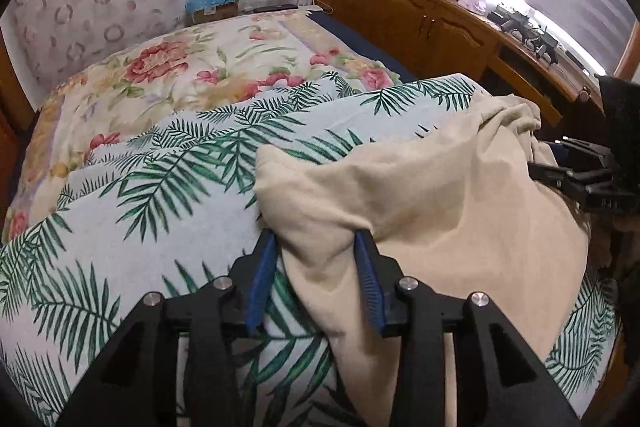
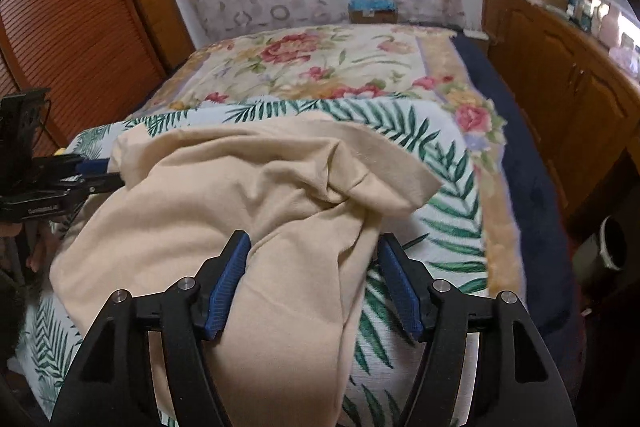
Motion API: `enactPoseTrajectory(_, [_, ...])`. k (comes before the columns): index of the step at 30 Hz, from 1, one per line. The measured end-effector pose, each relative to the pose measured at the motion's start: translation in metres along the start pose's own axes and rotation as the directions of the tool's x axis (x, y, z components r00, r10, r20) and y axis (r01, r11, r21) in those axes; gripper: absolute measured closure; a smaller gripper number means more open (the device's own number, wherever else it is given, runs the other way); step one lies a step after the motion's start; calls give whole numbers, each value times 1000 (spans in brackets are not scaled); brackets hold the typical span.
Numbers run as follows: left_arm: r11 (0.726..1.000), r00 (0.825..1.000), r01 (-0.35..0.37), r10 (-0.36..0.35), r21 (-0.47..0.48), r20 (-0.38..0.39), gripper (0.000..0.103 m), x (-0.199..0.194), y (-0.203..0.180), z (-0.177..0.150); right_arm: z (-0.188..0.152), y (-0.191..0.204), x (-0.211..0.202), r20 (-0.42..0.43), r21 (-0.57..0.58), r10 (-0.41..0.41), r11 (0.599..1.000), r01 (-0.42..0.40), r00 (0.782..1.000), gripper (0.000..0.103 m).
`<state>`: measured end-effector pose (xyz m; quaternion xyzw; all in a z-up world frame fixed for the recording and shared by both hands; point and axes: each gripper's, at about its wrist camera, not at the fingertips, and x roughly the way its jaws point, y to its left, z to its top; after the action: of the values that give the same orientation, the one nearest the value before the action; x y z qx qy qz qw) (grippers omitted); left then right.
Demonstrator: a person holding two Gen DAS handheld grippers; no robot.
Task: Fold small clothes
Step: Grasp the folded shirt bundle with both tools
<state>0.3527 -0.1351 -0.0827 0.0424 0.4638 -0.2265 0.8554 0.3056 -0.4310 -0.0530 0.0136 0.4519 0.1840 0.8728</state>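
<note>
On the palm-print sheet [image 1: 120, 235], the beige garment [image 1: 440, 211] lies bunched. Both grippers tilt downward: left gripper [image 1: 316, 239] narrowly parted around a fold, right gripper [image 2: 314, 243] at three o'clock, spread wide, cloth loose between.

The flowered blanket [image 2: 320, 67] beyond the beige cloth [image 2: 248, 187] lies bare, hemmed by the cabinet [image 2: 560, 87] and slatted door [image 2: 72, 27].

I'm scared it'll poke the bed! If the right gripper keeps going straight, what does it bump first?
Probably the beige garment, whose cloth already lies between the right gripper's open jaws. The palm-leaf sheet lies underneath.
</note>
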Motion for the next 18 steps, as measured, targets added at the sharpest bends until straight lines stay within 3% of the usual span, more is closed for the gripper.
enactPoseTrajectory(3, [1000,1000,28,-28,-5,-13,64,2,3,5,-1,2,0,7,-1,4,1000,-4,1000,35])
enactPoseTrajectory(6, [998,997,70,-70,0,-13,65,3,3,7,-2,5,1,6,-19,18,1000,-18,1000,43])
enactPoseTrajectory(7, [997,997,80,-80,-1,-12,65,3,2,7,-2,6,2,5,-25,28,999,-28,1000,49])
enactPoseTrajectory(9, [995,995,103,-103,-8,-6,81,2,1,5,-2,10,2,1,-37,51,998,-51,999,59])
enactPoseTrajectory(11, [991,992,130,-130,-22,1,89,1,2,4,-2,11,1,-7,-35,99,994,-99,995,77])
enactPoseTrajectory(14, [988,987,154,-153,-24,44,91,-12,1,0,-2,17,-1,7,-54,112,992,-112,994,85])
enactPoseTrajectory(18, [983,974,179,-172,-32,149,92,-52,2,-3,0,27,-23,84,-84,113,991,-105,990,87])
